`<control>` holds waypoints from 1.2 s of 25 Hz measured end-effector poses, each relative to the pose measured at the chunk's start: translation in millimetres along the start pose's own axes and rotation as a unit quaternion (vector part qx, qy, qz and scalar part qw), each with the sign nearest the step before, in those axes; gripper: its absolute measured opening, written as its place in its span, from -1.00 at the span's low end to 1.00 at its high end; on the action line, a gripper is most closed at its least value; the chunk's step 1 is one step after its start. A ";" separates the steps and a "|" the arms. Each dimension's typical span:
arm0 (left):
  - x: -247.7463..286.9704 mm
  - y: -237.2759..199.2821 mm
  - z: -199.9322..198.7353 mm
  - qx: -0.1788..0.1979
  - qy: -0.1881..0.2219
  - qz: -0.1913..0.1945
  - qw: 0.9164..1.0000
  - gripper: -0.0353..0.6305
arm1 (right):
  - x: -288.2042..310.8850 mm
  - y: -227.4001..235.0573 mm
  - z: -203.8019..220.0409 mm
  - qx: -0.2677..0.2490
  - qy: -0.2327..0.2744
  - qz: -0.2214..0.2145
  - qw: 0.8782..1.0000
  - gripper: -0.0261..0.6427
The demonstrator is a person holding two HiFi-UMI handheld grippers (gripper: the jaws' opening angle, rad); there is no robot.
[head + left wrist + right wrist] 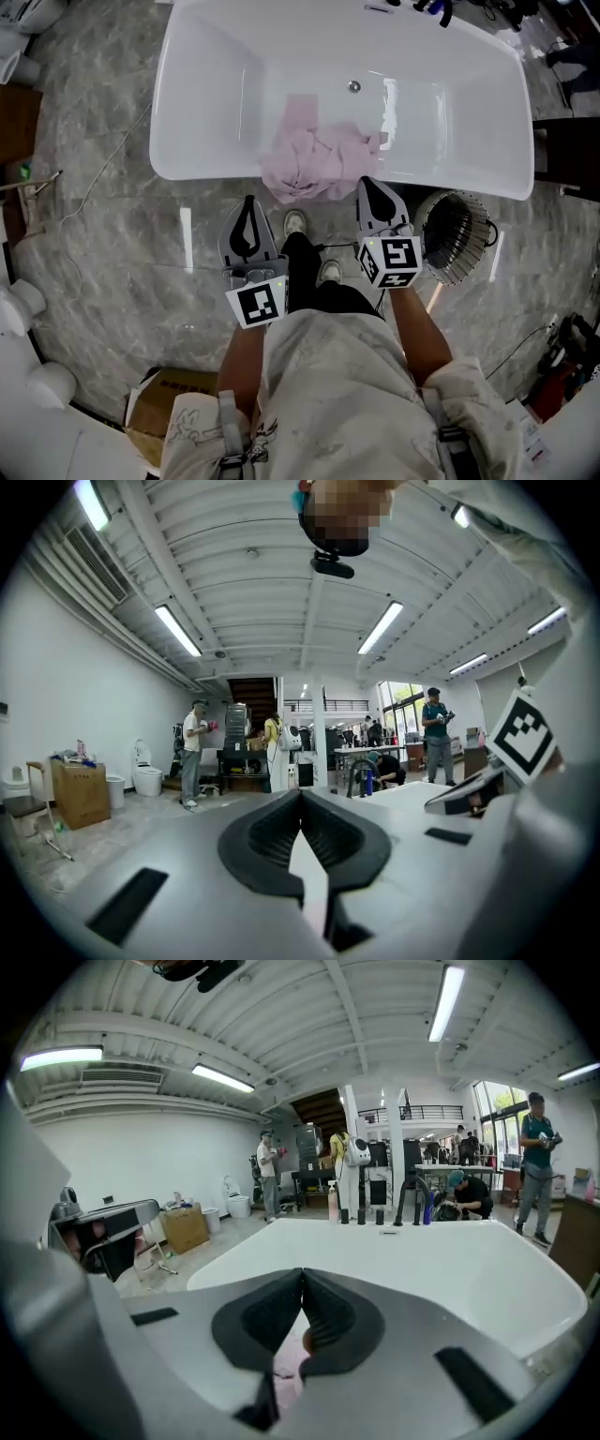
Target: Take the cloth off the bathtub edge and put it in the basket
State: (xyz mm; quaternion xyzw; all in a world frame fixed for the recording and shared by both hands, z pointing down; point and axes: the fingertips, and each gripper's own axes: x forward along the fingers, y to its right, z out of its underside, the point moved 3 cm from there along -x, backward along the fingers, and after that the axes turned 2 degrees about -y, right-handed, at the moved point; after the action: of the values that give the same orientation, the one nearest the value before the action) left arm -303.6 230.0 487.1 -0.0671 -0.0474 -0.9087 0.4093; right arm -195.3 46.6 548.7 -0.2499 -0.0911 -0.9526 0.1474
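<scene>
The pink cloth [314,161] sits in the upper middle of the head view. It is bunched over the near rim of the white tub [206,172], part of it lying inside and part hanging down the outside. The wire basket [473,225] stands on the grey floor [112,216] at centre right, just below the tub's rim and to the right of the cloth. No cloth shows in it.

Your left gripper [248,200] is left of centre over the floor, pointing toward the tub and short of the rim, apart from the cloth. Its own view shows the jaws closed tip to tip with nothing between them.

Your right gripper [367,182] is right of centre, between the cloth and the basket. Its tip reaches the rim at the cloth's lower right edge. From above, it is unclear whether it touches the fabric. Its jaws are also pressed together and hold nothing, and in its own view a patch of pink shows below them with the tub's basin beyond.

Your shoes [295,222] show between the two grippers. A cardboard box [159,405] lies at the lower left.
</scene>
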 end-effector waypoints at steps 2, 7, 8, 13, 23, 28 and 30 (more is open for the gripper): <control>9.2 -3.0 15.8 0.002 -0.013 0.008 1.000 -0.88 | 16.1 -3.5 10.9 0.002 -0.017 -0.002 1.000 -0.95; 26.7 -7.5 47.4 -0.017 -0.044 0.019 0.999 -0.88 | 55.6 -13.1 47.0 -0.023 -0.072 -0.008 0.997 -0.95; 29.8 -8.8 52.9 -0.021 -0.049 0.021 0.998 -0.88 | 63.8 -14.9 54.3 -0.027 -0.081 -0.010 0.996 -0.95; 43.5 -15.0 80.2 -0.031 -0.077 0.028 0.996 -0.88 | 97.6 -21.7 85.5 -0.045 -0.119 -0.015 0.992 -0.85; 55.2 -40.4 117.9 -0.040 -0.122 0.017 0.992 -0.88 | 155.8 -41.3 152.5 -0.117 -0.226 -0.072 0.965 -0.26; 63.2 -50.9 129.2 -0.040 -0.136 0.012 0.990 -0.88 | 178.2 -45.4 181.5 -0.177 -0.276 -0.100 0.939 -0.15; 66.4 -54.5 133.3 -0.038 -0.142 0.011 0.989 -0.88 | 187.3 -47.4 189.6 -0.194 -0.299 -0.114 0.927 -0.09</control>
State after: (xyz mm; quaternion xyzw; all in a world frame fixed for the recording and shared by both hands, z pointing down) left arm -376.9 235.9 627.6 -0.2110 -0.0699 -0.8864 0.4060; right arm -281.3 93.9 800.9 -0.5345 0.0282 -0.8433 -0.0479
